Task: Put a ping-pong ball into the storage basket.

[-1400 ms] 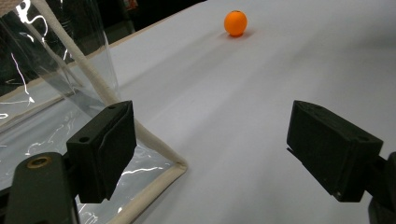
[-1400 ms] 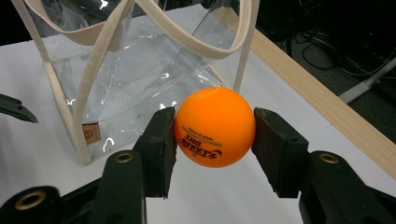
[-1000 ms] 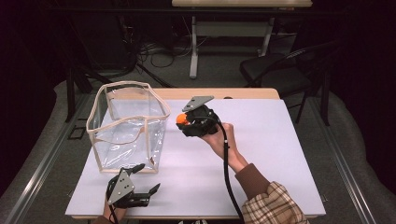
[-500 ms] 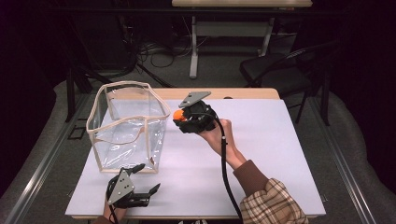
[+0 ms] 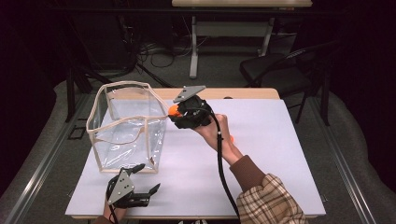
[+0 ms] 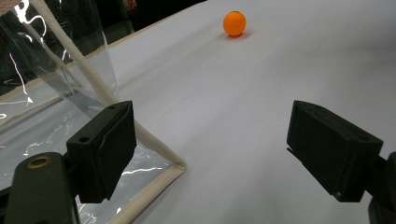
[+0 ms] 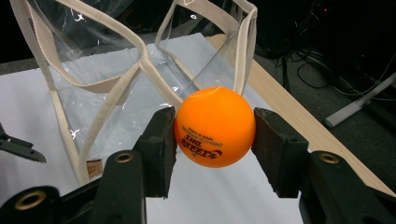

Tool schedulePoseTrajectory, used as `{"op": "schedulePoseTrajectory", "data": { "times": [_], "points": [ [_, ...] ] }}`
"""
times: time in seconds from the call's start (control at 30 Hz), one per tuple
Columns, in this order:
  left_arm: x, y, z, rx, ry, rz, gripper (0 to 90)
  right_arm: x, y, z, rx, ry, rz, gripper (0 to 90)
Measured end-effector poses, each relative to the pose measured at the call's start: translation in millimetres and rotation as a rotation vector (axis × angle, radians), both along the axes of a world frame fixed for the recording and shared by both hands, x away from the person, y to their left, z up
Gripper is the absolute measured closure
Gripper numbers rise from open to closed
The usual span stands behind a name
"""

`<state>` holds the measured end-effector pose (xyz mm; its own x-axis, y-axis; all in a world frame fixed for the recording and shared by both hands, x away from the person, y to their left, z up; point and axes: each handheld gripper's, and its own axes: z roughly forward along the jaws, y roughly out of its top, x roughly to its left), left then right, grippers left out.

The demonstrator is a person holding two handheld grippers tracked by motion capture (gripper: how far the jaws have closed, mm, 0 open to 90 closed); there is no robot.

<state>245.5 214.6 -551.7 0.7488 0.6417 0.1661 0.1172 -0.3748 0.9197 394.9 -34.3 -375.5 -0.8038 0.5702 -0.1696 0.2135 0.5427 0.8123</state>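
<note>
Holding an orange ball tight between its jaws, the right gripper hangs just beside the top edge of the clear bag. The bag's soft wall could bend if the ball bumps it, and the ball might then drop outside. The left gripper rests near the bag's near corner, jaws wide apart, holding nothing. Another orange ball waits far off on the table.
</note>
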Motion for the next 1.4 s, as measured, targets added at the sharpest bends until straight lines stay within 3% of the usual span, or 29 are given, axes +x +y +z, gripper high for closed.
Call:
{"op": "schedulePoseTrajectory", "data": {
  "times": [1.4],
  "points": [
    [0.1, 0.4, 0.0, -0.003, 0.001, 0.000, 15.9, 18.1, 28.9, 14.9, -0.021, 0.004, 0.007, 50.6]
  ]
}}
